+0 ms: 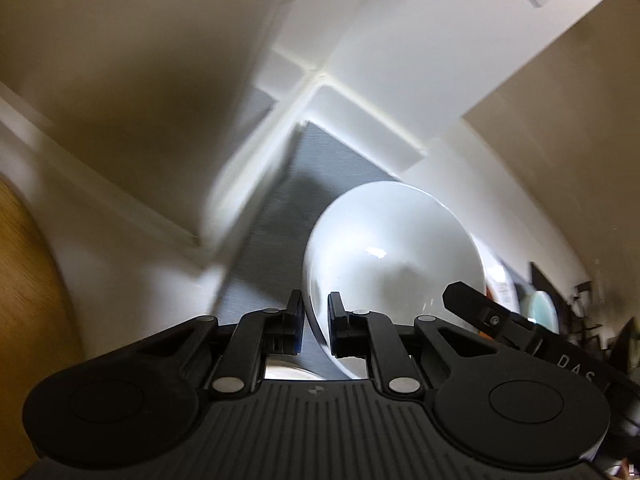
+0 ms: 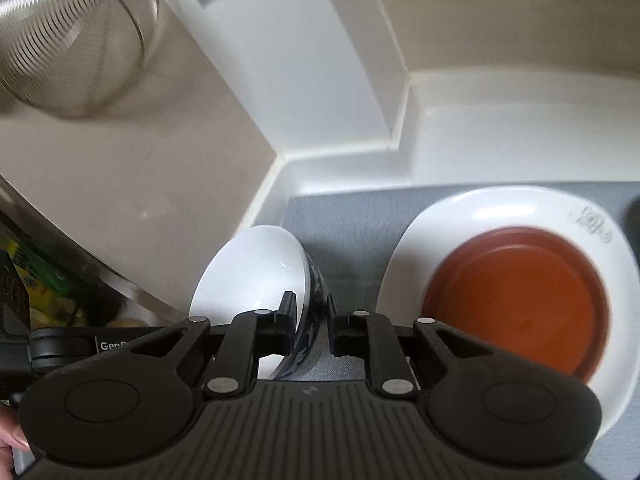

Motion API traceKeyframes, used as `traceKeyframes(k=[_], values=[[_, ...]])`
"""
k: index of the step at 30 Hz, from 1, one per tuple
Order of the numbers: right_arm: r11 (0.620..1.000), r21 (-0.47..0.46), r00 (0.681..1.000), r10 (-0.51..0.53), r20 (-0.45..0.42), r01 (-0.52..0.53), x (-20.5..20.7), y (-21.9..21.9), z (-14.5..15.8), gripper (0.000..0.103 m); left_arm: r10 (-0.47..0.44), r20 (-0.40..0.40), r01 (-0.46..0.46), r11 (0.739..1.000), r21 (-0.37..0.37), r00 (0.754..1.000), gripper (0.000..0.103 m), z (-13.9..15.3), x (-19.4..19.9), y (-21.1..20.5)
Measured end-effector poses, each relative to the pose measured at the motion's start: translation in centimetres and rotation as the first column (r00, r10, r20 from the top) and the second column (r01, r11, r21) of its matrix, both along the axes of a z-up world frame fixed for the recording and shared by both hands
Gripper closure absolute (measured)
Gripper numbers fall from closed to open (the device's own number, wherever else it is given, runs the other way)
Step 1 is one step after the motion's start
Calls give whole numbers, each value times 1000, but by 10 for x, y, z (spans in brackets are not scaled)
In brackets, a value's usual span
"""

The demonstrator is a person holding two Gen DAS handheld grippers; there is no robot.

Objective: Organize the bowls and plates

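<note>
Left wrist view: my left gripper (image 1: 315, 314) pinches the rim of a white bowl (image 1: 394, 268), tilted on edge over the grey mat (image 1: 320, 160).

Right wrist view: my right gripper (image 2: 309, 316) clamps the rim of a blue-patterned bowl (image 2: 256, 276), beside a white plate (image 2: 472, 216) carrying an orange dish (image 2: 520, 300).
</note>
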State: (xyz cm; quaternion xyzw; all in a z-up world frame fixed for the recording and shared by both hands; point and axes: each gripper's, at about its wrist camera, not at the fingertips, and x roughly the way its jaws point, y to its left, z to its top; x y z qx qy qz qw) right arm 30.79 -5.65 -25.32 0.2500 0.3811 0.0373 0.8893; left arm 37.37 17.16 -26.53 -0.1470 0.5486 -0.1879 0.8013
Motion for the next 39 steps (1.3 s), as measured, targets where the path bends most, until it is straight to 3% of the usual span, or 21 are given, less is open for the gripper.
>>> traceKeyframes(k=[4,9,18,29,34,39], values=[[998,29,999,-53,6,53,-21,-24,9,86,-36,-3,36,998,-52,999,90,13,-3,-18],[995,-1,995,-97,19,97,-45,-54,11,86,-103,23,104,993,-50,994,90,25,-4,-60],[976,30,976,-215,25,214,-79,-99,9,87,-211,40,214,975,-59,977,88,36,-5,-120],[971,-10,971,-239,-20,239,-81,-120,-16,86,-268,-3,268,963,-16,963,88,-1,-3,-159],[971,-36,970,-239,-50,238,-75,-120,-36,87,-277,-82,277,961,-10,957,88,-32,4,-166],[969,-33,967,-248,-58,247,-73,-119,-46,86,-273,-67,273,962,-18,960,89,-40,4,-166]])
